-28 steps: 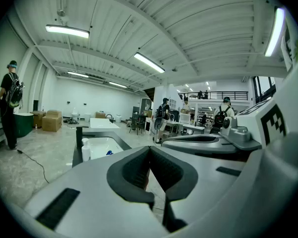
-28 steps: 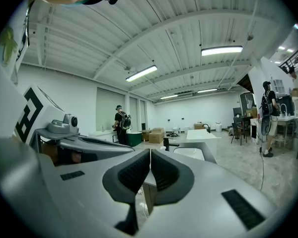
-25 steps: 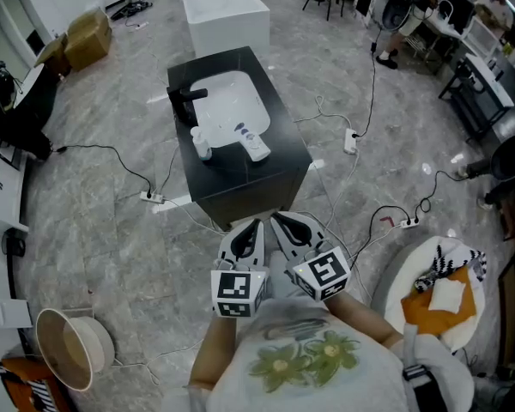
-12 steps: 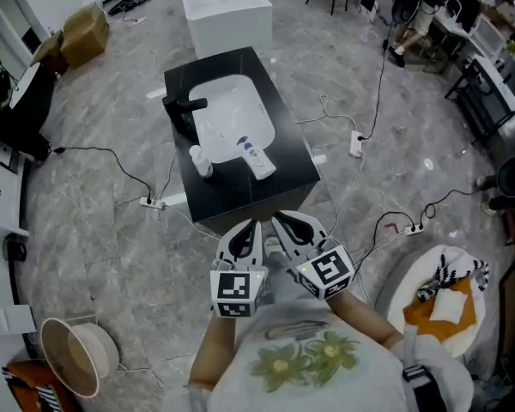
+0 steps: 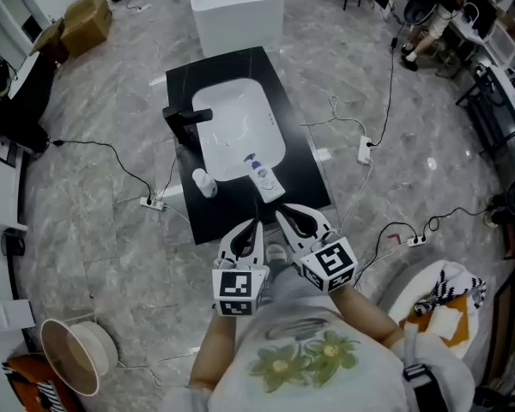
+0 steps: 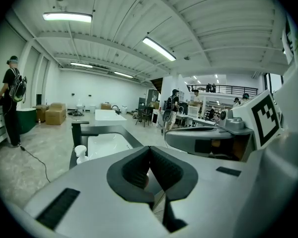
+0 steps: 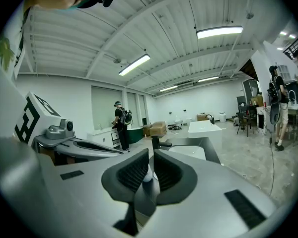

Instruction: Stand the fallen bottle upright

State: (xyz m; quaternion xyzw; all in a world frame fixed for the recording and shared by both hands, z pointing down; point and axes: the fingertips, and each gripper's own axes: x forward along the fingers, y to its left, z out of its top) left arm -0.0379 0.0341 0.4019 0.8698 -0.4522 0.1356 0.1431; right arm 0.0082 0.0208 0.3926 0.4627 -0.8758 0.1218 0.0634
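Note:
The fallen bottle (image 5: 263, 177), white with a blue label, lies on its side at the near rim of the white sink (image 5: 236, 123), which is set in a black counter (image 5: 299, 166). A small white pump bottle (image 5: 203, 183) (image 6: 80, 151) stands upright to its left, near the black faucet (image 5: 185, 118). Both grippers hang side by side just short of the counter's near edge, touching nothing. My left gripper (image 5: 251, 228) (image 6: 149, 150) is shut and empty. My right gripper (image 5: 285, 217) (image 7: 151, 155) is shut too, pointing toward the fallen bottle.
A white block (image 5: 234, 7) stands beyond the counter, with cardboard boxes (image 5: 86, 20) at the far left. Cables and power strips (image 5: 152, 201) (image 5: 365, 150) lie on the floor on both sides. A round basket (image 5: 73, 350) sits at the lower left. A person (image 6: 12, 100) stands far off.
The person has stepped toward the counter; it now lies much nearer the two grippers. Both grippers stay shut and side by side.

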